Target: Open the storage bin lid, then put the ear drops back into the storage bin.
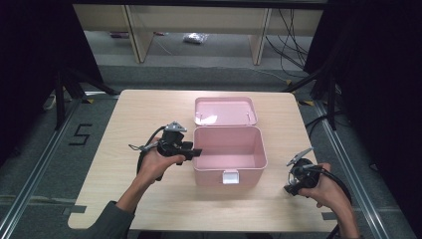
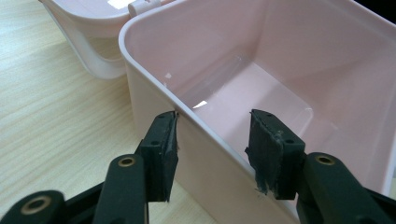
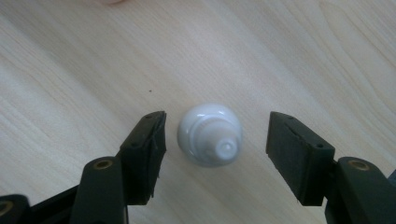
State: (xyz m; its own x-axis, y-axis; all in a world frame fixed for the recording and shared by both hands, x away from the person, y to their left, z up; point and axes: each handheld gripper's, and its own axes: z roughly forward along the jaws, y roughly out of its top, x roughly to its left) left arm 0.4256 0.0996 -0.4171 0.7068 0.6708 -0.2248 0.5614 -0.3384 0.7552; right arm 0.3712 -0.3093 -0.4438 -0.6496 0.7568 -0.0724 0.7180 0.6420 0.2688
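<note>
A pink plastic box (image 1: 211, 175) stands open at the table's middle, its lid (image 1: 225, 110) laid back behind it; the inside looks empty. My left gripper (image 1: 196, 152) reaches level over the box's left wall (image 2: 149, 84). Its jaws straddle that rim, one pad (image 2: 161, 154) outside against the wall and the other pad (image 2: 273, 151) inside, apart from it. To the right of the box, my right gripper (image 1: 290, 189) points down at the table. A small white cone-topped bottle (image 3: 210, 135) stands upright between its open jaws (image 3: 215, 140), with a gap on both sides.
The box has a white latch (image 1: 230, 177) on its front wall. The light wooden table (image 1: 149, 109) ends close behind the lid. Dark frame posts stand at both sides, with shelving and cables on the floor beyond.
</note>
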